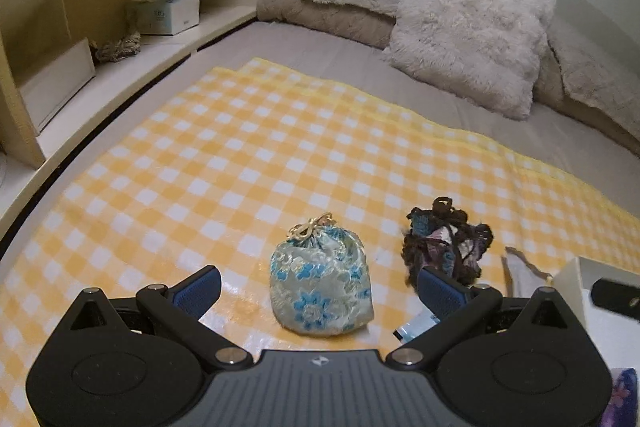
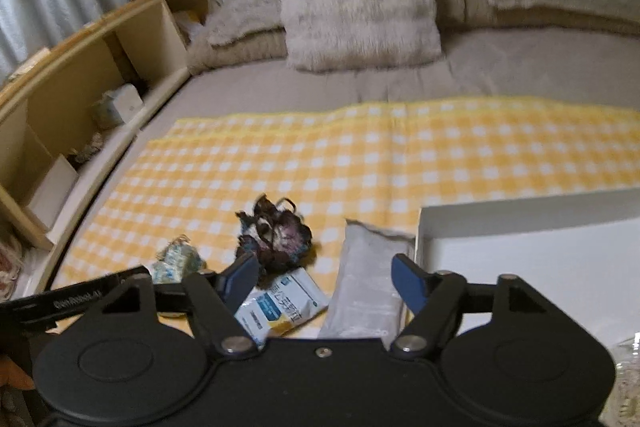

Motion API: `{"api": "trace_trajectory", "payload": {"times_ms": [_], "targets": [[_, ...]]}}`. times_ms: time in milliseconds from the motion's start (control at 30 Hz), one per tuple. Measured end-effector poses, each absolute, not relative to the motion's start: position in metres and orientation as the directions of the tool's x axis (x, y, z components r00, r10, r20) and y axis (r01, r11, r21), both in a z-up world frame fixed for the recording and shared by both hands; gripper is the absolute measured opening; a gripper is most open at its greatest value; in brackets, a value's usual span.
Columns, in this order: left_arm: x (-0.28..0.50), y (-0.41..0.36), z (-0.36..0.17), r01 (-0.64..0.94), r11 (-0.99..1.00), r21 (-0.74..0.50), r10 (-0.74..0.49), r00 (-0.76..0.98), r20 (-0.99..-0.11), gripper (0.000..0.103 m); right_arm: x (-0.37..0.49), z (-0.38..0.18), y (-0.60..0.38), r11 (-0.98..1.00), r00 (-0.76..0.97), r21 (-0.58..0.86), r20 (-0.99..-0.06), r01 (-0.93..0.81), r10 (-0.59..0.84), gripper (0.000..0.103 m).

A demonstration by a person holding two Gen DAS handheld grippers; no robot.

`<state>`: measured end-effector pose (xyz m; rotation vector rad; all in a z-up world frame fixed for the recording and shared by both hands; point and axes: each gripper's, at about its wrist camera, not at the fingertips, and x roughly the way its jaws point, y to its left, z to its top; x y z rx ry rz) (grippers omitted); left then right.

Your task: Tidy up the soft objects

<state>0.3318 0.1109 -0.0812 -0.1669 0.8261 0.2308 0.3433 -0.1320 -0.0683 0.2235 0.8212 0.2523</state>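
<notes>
The left gripper [image 1: 320,287] stands released around the brocade pouch [image 1: 322,287], which looks light and squashy; its gathered neck suits a pinch. The right gripper [image 2: 324,279] gapes empty above a slippery plastic packet [image 2: 366,291].

A blue-flowered drawstring pouch [image 1: 322,291] sits upright (cord tied) beside a dark crumpled fabric bundle [image 1: 448,241].
</notes>
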Motion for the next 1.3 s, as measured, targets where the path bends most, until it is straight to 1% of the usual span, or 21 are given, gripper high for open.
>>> {"api": "trace_trajectory", "payload": {"times_ms": [133,200,400,533,633,667,733,800,867,900,933,967,1000,1067,1100,1167,1200,1233,1300], "targets": [[0.350,0.107,-0.098,-0.264,0.964,-0.013,0.159,0.618,-0.770,0.102,0.366,-0.093,-0.125,0.951,0.581,0.282,-0.756,-0.126,0.301,0.058],[0.356,0.108,-0.104,-0.259,0.966,0.000,0.162,0.606,-0.778,0.102,0.375,-0.101,-0.122,0.952,0.552,0.270,-0.777,-0.144,0.303,0.056],[0.370,0.117,-0.123,-0.269,0.963,0.031,0.184,0.566,-0.804,0.099,0.392,-0.117,-0.114,0.950,0.514,0.238,-0.800,-0.201,0.310,0.053],[0.376,0.124,-0.135,-0.284,0.958,0.030,0.185,0.536,-0.823,0.098,0.402,-0.127,-0.105,0.966,0.496,0.167,-0.833,-0.195,0.244,0.051],[0.379,0.125,-0.142,-0.283,0.959,0.025,0.175,0.519,-0.837,0.091,0.406,-0.135,-0.097,0.976,0.483,0.088,-0.858,-0.200,0.176,0.051],[0.380,0.125,-0.143,-0.281,0.959,0.023,0.171,0.515,-0.840,0.087,0.407,-0.139,-0.095,0.975,0.474,0.074,-0.865,-0.208,0.167,0.051],[0.381,0.123,-0.143,-0.272,0.962,0.021,0.165,0.517,-0.840,0.082,0.405,-0.144,-0.091,0.968,0.475,0.051,-0.865,-0.245,0.165,0.050],[0.381,0.120,-0.143,-0.265,0.964,0.019,0.159,0.520,-0.839,0.073,0.400,-0.144,-0.086,0.950,0.472,0.049,-0.859,-0.308,0.198,0.049],[0.381,0.118,-0.142,-0.257,0.966,0.017,0.154,0.522,-0.839,0.067,0.393,-0.142,-0.081,0.925,0.448,0.087,-0.856,-0.369,0.259,0.046],[0.380,0.117,-0.141,-0.255,0.967,0.019,0.154,0.521,-0.840,0.065,0.388,-0.142,-0.076,0.904,0.419,0.117,-0.857,-0.412,0.301,0.039],[0.380,0.117,-0.141,-0.252,0.967,0.021,0.154,0.519,-0.841,0.064,0.385,-0.145,-0.070,0.883,0.371,0.153,-0.866,-0.443,0.336,0.030],[0.379,0.116,-0.140,-0.248,0.968,0.023,0.152,0.516,-0.843,0.063,0.381,-0.150,-0.065,0.868,0.315,0.193,-0.877,-0.458,0.362,0.027],[0.378,0.116,-0.140,-0.245,0.969,0.024,0.151,0.514,-0.844,0.062,0.375,-0.155,-0.061,0.856,0.274,0.220,-0.885,-0.468,0.377,0.027],[0.377,0.116,-0.138,-0.243,0.970,0.022,0.148,0.511,-0.847,0.061,0.362,-0.151,-0.053,0.829,0.295,0.180,-0.877,-0.529,0.378,0.028],[0.376,0.116,-0.137,-0.244,0.970,0.021,0.147,0.510,-0.848,0.060,0.362,-0.147,-0.052,0.824,0.290,0.186,-0.876,-0.536,0.386,0.027],[0.375,0.118,-0.136,-0.244,0.970,0.017,0.143,0.508,-0.850,0.060,0.364,-0.134,-0.058,0.842,0.317,0.224,-0.854,-0.490,0.412,0.028],[0.374,0.118,-0.136,-0.246,0.969,0.016,0.142,0.507,-0.850,0.059,0.366,-0.127,-0.062,0.850,0.339,0.226,-0.845,-0.475,0.414,0.031],[0.374,0.119,-0.135,-0.248,0.969,0.014,0.142,0.506,-0.851,0.059,0.367,-0.122,-0.065,0.860,0.364,0.208,-0.841,-0.466,0.400,0.037],[0.373,0.120,-0.135,-0.249,0.968,0.014,0.142,0.505,-0.851,0.059,0.369,-0.115,-0.070,0.882,0.413,0.143,-0.842,-0.448,0.347,0.043]]}}
